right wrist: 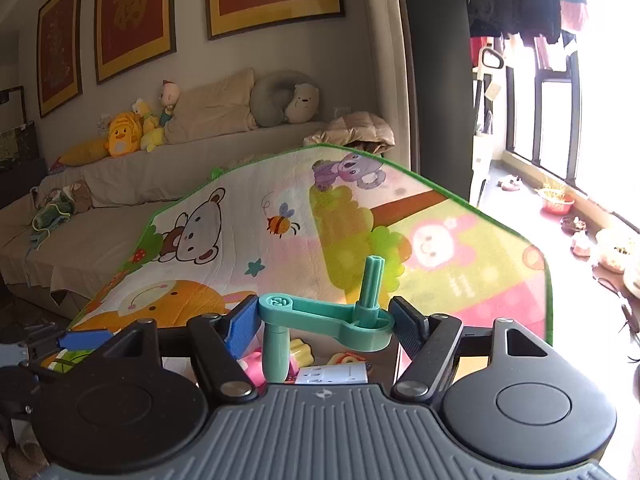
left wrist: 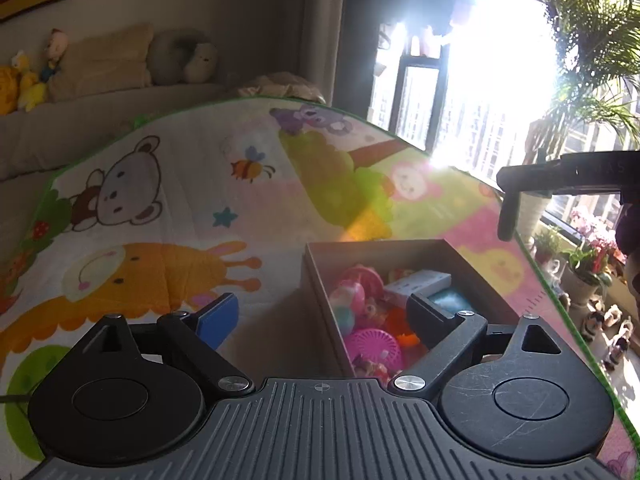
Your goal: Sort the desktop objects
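My left gripper [left wrist: 320, 320] stands open above the near left rim of a brown cardboard box [left wrist: 376, 246], with nothing between its fingers. The box sits on a cartoon play mat [left wrist: 180, 208] and holds several toys, among them a pink round basket [left wrist: 372, 346] and a small white carton [left wrist: 420, 284]. My right gripper [right wrist: 324, 320] is shut on a teal plastic crank [right wrist: 320, 314], held crosswise with one peg up and one down. It hovers over the same toys, the white carton [right wrist: 332, 374] just below. A black finger [left wrist: 507, 216] of it shows above the box's far right.
The mat's green edge [right wrist: 550, 292] drops off at the right toward a floor with potted plants [left wrist: 588, 264] by a bright window. Behind the mat stands a beige sofa [right wrist: 120, 184] with plush toys and cushions. A blue pad [right wrist: 84, 338] of the left gripper shows low left.
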Motion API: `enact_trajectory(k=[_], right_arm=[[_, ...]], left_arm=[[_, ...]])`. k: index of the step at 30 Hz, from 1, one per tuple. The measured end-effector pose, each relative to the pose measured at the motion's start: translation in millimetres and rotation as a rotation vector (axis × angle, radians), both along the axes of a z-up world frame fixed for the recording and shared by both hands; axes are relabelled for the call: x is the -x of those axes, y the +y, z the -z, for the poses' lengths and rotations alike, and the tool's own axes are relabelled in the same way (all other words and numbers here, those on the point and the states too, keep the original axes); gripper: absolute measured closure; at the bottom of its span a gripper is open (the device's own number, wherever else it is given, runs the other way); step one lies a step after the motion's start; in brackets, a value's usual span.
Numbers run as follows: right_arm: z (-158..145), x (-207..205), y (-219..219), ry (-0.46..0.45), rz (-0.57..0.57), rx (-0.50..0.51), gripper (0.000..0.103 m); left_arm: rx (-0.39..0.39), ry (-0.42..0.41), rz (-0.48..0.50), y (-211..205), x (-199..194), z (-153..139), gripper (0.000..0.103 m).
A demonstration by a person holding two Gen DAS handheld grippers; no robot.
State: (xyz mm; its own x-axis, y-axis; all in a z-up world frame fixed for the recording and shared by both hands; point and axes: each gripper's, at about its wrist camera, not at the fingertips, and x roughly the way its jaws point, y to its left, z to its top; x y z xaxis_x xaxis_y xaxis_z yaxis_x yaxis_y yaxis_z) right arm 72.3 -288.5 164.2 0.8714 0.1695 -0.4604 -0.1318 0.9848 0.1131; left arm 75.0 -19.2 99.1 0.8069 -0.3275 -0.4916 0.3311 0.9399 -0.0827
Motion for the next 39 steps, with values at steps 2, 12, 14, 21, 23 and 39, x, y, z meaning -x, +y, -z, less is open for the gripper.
enact_trajectory(k=[2, 12, 14, 21, 23, 39], right_arm=[[9, -15, 8, 0.045, -0.023, -0.04, 0.033], [52, -73, 39, 0.187, 0.02, -0.026, 0.027], [50, -56, 32, 0.161, 0.048, -0.02, 0.022], [63, 37, 26, 0.137, 0.052, -0.09, 0.004], [80, 64, 31, 0.159, 0.049, -0.105, 0.003], [173, 93, 80, 0.261, 0.216, 0.117, 0.0]], left_arm=[[-0.074, -0.011, -0.006, 2, 14, 15, 0.005], [-0.138, 0.076, -0.076, 21, 51, 55, 0.0], [-0.134, 0.113, -0.08, 26, 50, 61, 0.0], [-0.069, 0.158, -0.155, 34, 54, 79, 0.0], [-0.068, 0.157, -0.167, 32, 55, 83, 0.0], [-0.124, 0.146, -0.182, 11, 47, 101, 0.0]])
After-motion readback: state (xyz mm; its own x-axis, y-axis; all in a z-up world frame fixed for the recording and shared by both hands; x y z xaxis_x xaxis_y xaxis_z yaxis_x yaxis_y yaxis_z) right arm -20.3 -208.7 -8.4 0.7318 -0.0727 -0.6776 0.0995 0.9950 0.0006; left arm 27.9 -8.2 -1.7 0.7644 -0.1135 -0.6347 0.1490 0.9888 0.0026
